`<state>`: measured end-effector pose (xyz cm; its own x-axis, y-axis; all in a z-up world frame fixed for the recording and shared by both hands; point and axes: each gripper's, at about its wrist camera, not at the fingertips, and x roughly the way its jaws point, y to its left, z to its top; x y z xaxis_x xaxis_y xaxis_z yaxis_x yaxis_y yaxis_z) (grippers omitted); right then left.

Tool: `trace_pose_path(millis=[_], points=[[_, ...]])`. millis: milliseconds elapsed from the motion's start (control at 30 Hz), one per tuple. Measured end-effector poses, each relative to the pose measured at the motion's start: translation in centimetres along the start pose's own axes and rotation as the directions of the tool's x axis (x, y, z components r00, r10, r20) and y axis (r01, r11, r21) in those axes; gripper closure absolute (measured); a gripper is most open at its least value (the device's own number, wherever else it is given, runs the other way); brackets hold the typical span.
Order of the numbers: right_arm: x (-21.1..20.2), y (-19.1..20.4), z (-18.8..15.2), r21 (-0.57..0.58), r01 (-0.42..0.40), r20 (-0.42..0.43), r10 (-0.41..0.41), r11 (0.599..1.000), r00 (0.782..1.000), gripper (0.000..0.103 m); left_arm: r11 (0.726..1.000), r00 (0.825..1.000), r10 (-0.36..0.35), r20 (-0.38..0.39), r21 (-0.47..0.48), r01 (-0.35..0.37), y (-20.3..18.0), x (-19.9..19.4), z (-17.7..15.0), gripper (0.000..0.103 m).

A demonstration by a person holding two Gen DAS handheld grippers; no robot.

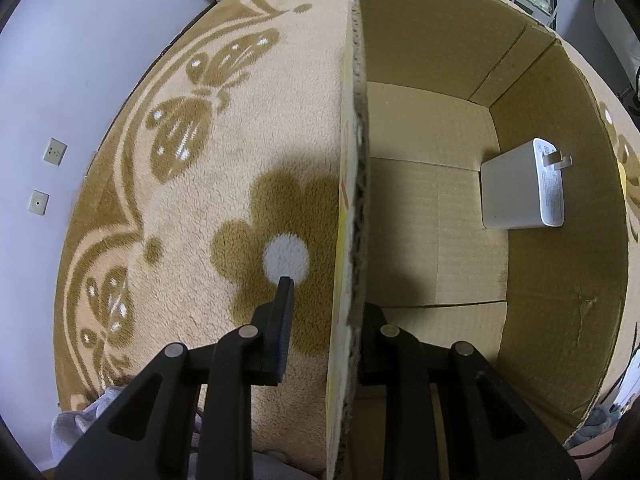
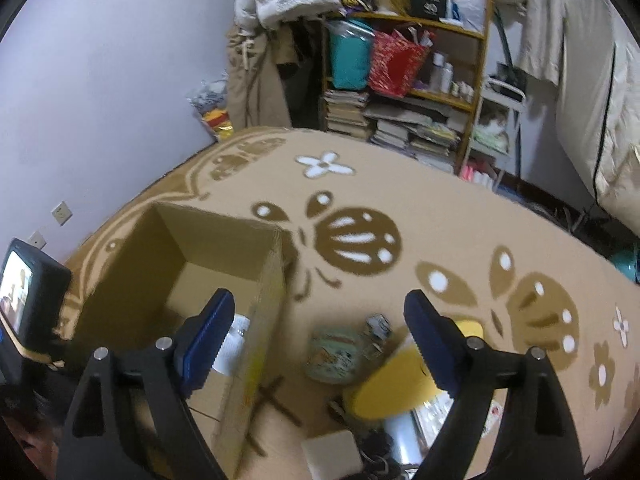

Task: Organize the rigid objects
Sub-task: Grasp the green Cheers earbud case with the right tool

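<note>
A: Cardboard box [image 2: 176, 280] sits open-topped on the tan fleece blanket [image 1: 240, 184] with the brown butterfly and flower print. Only one thing visible inside from the left wrist view: a white charger [image 1: 520, 188] on the box floor, against the far side wall, prongs up.

B: Left gripper [image 1: 324, 312]?

A: Straddling the box's near wall, one finger outside over the blanket, the other inside. Jaws close around the wall edge; can't tell if they actually pinch it.

B: Right?

A: Right gripper [image 2: 316, 312] spread wide, nothing between the fingers, above the blanket just beside the box. Below it, loose items lie outside the box: a yellow round object [image 2: 396, 380], a pale green tin [image 2: 336, 352], a white flat block [image 2: 332, 452]. Blurry, can't name more.

B: Room?

A: Lilac wall [image 2: 120, 80] with two sockets to the left. Far side: wooden shelf [image 2: 476, 80] stacked with books, a teal bag, a red bag, bottles. White bedding piled on top and hanging at right. Small screen [image 2: 24, 292] at the left edge.
</note>
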<state>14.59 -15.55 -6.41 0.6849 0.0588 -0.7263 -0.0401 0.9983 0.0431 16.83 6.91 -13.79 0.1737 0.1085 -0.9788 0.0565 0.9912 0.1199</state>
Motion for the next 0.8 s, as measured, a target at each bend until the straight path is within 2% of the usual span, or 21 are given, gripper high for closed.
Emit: trace_pose_path(millis=[233,533,800], points=[[0.3,-2.5,-1.5,0.032,0.017,-0.042,-0.016,0.999,0.999,0.012,1.000,1.000,-0.001,0.003,0.001,0.001,0.0,-0.1,-0.1,0.079],[2.1,-3.9,-2.7,0.082,-0.035,-0.101,0.043,0.996,0.994,0.012,1.000,1.000,0.000,0.001,0.003,0.000,-0.2,0.1,-0.2,0.079],[4.6,-3.6,-2.8,0.036,-0.051,-0.110,0.055,0.998,0.992,0.013,1.000,1.000,-0.004,-0.001,0.003,0.004,-0.1,0.0,-0.2,0.079]])
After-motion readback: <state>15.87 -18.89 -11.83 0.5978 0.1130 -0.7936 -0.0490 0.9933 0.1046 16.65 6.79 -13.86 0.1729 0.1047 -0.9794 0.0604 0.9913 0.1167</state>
